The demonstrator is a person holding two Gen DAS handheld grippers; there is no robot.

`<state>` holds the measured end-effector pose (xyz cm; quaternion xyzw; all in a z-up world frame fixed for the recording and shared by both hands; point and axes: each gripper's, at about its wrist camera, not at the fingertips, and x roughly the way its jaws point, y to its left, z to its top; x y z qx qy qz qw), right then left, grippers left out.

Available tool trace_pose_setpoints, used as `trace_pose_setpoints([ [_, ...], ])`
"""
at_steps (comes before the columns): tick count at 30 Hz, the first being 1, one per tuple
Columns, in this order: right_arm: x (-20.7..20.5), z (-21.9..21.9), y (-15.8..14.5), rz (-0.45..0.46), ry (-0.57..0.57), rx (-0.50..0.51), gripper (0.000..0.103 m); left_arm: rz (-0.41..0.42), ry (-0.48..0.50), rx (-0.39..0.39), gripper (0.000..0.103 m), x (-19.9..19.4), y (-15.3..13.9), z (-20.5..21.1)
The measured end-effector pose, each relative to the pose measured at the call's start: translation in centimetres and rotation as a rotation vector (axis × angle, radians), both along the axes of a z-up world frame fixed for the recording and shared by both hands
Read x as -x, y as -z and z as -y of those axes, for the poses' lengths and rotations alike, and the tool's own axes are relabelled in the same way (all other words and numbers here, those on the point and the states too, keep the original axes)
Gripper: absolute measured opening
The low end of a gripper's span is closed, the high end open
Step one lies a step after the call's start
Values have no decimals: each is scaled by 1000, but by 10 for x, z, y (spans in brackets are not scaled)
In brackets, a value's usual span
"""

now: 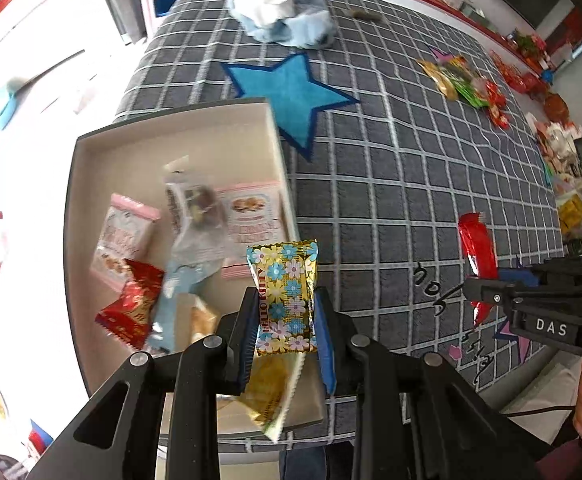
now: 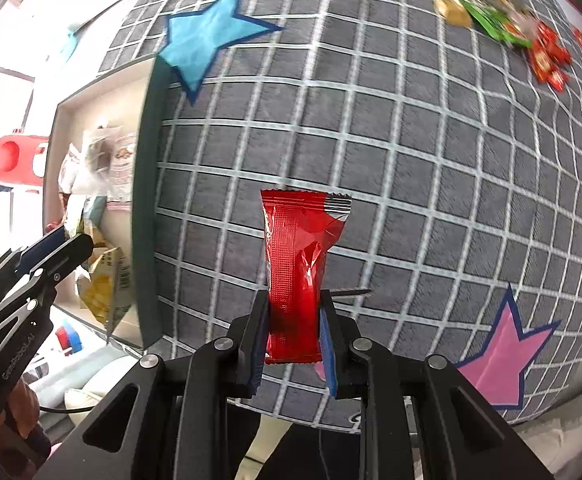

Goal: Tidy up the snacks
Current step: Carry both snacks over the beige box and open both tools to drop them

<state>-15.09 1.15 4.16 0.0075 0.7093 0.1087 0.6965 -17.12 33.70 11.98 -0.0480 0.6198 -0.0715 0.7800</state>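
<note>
Over the right edge of the beige tray (image 1: 91,184), the left gripper (image 1: 287,320) is clamped on a gold flowered candy packet (image 1: 285,292), its blue pads pressing both sides. Several snack packets already lie in the tray, among them a pink one (image 1: 125,236) and a red one (image 1: 131,304). Further right, above the grey checked rug (image 2: 411,160), the right gripper (image 2: 295,332) is closed tight on a red snack packet (image 2: 297,256) that stands upright between its fingers. More snacks (image 1: 467,84) lie in a loose pile far across the rug, beyond a blue star (image 1: 291,92).
</note>
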Motion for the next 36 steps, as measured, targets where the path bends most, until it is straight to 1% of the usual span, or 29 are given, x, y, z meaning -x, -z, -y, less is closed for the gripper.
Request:
trace_pose_setpoints([
  [3,-9,-45,-8,6,-26,7,25,2,-27,-3,29,5,-4,-22],
  [6,-17,-91,-15,14,-53,9,25,3,-53,-7,29,8,-3,-34],
  [10,-29,-154,-23,24,-95,13,25,-1,-92,-13,29,6,4,-39],
  [16,-39,-206,-25,34,-149,6,25,-6,-148,-18,29,1,17,-37],
  [17,-37,-212,-24,35,-157,5,25,-8,-158,-18,29,-5,23,-29],
  [19,-40,-229,-25,37,-179,6,25,-13,-178,-16,29,-5,27,-31],
  [21,-34,-246,-23,40,-195,2,25,-21,-197,-13,29,-4,30,-36],
  [26,-53,-362,-32,41,-245,-4,25,-42,-218,-8,29,-6,39,-40],
  [28,-62,-417,-35,39,-262,-9,25,-47,-222,-9,29,-6,42,-41],
  [29,-66,-435,-36,38,-267,-10,25,-50,-222,-10,29,-7,43,-41],
  [33,-82,-530,-36,36,-283,-16,25,-54,-211,-25,29,-17,49,-39],
  [36,-105,-599,-38,39,-282,-17,25,-55,-218,-28,29,-24,53,-40],
])
